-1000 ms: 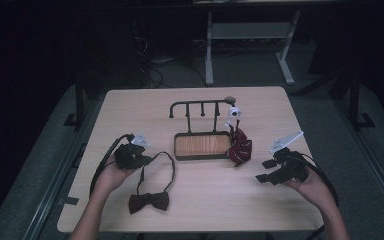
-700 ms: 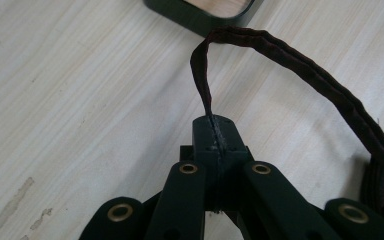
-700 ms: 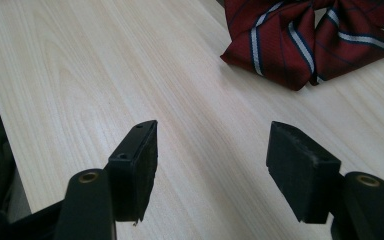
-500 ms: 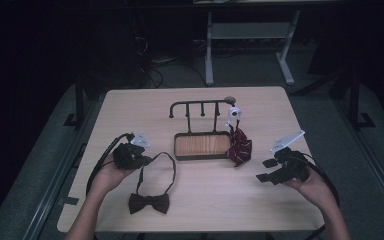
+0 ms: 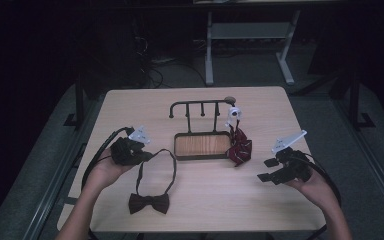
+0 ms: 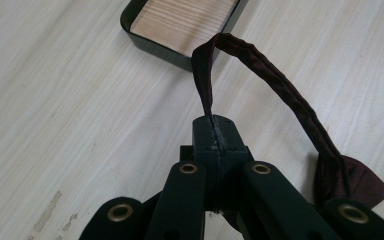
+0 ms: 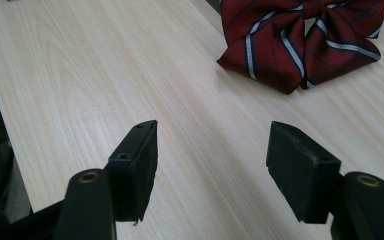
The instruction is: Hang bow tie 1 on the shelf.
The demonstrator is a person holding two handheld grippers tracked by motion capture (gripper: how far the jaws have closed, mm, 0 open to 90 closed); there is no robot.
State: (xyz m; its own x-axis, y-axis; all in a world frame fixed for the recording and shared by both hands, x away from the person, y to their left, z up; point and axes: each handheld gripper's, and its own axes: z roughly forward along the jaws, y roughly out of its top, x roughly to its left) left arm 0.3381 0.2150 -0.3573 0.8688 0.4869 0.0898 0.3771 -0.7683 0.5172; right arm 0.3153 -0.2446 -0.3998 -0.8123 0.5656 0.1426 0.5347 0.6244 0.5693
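From the high view, my left gripper (image 5: 147,156) sits at the left side of the desk (image 5: 130,107), jaws clamped on the neck strap (image 5: 156,167) of a dark bow tie (image 5: 149,203). The strap loops up off the desk to the jaws, while the bow itself lies flat near my edge. My right gripper (image 5: 267,170) hangs over the right side with nothing in it. Between the two there's a black rack (image 5: 200,104) with a wood-bottomed tray (image 5: 203,145), and a red striped bow tie (image 5: 240,148) lying right by the tray's right end.

The left gripper view gives the close-up: jaws shut tight on the strap (image 6: 211,107), pinching one thin bit of the fabric, and the rest arcs over to the bow (image 6: 352,182) at the lower right. A corner of the tray (image 6: 155,42) peeks in up top.

In the right gripper view, my jaws stand wide apart, bare desk (image 7: 80,75) between them. The red tie (image 7: 300,40) is ahead, well clear, and here you can make out its white and blue stripes.
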